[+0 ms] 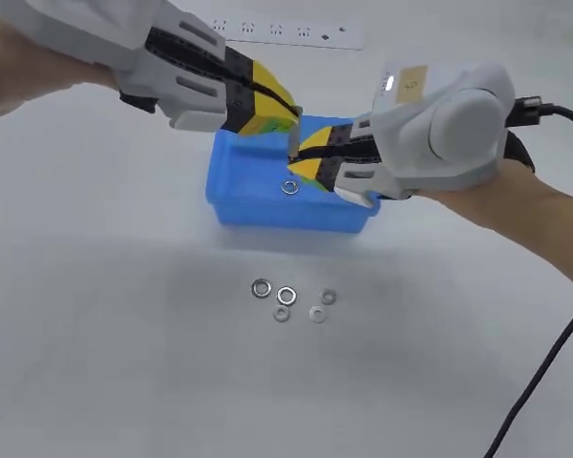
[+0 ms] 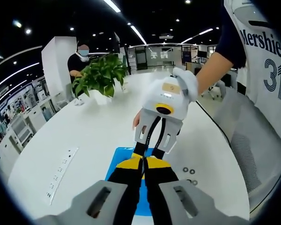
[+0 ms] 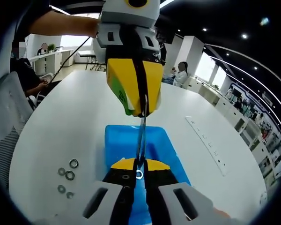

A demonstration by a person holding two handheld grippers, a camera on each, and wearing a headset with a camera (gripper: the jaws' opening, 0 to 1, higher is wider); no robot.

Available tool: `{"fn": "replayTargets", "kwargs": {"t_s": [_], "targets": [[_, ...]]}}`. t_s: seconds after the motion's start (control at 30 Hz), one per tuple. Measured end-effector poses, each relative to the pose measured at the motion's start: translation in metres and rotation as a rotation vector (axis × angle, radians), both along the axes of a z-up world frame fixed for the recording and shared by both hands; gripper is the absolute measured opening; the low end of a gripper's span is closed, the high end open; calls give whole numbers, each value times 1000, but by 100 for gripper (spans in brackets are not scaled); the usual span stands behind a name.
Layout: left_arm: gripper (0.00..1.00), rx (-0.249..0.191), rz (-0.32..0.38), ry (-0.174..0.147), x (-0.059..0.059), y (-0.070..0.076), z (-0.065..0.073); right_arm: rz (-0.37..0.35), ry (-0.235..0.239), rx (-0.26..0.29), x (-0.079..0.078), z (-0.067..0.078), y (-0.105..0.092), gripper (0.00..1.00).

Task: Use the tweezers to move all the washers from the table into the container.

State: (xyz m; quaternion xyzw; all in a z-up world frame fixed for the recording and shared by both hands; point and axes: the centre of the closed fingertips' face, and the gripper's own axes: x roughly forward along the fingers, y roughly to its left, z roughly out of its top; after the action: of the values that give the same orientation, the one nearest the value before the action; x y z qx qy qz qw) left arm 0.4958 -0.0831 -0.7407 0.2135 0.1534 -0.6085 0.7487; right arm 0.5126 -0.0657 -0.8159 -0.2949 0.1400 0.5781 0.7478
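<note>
Right now both of your grippers are clenched on the thin metal tweezers (image 1: 292,143). The left gripper (image 1: 288,112) pinches their upper end, and the right gripper (image 1: 304,158) squeezes them lower down. At the tweezers' tip sits one small silver ring-shaped washer (image 1: 288,187), over the inside of the blue rectangular plastic container (image 1: 231,186). Nearer to you, five more silver washers (image 1: 286,296) lie in a loose cluster on the white tabletop (image 1: 115,334), apart from the container. A white power strip (image 1: 286,31) lies beyond it.
</note>
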Motion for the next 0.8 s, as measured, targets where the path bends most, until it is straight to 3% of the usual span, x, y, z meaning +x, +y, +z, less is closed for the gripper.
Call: {"fn": "replayTargets", "kwargs": {"t_s": [0.17,0.3,0.43,0.73,0.8], "targets": [[5,-7,-20,-36,-15,-1,14,22,-22,-3,-13,14,1,7],[5,19,-24,-59,-26,1,18,36,-39,-5,-25,25,2,7],[6,10,-22,-64,-41,2,24,53,-44,-15,-39,31,3,7],[7,-14,-44,-45,-76,-1,26,90,-23,-36,-70,27,6,7],[6,-13,-49,-56,-83,-2,25,101,-13,-44,-80,23,7,7]]}}
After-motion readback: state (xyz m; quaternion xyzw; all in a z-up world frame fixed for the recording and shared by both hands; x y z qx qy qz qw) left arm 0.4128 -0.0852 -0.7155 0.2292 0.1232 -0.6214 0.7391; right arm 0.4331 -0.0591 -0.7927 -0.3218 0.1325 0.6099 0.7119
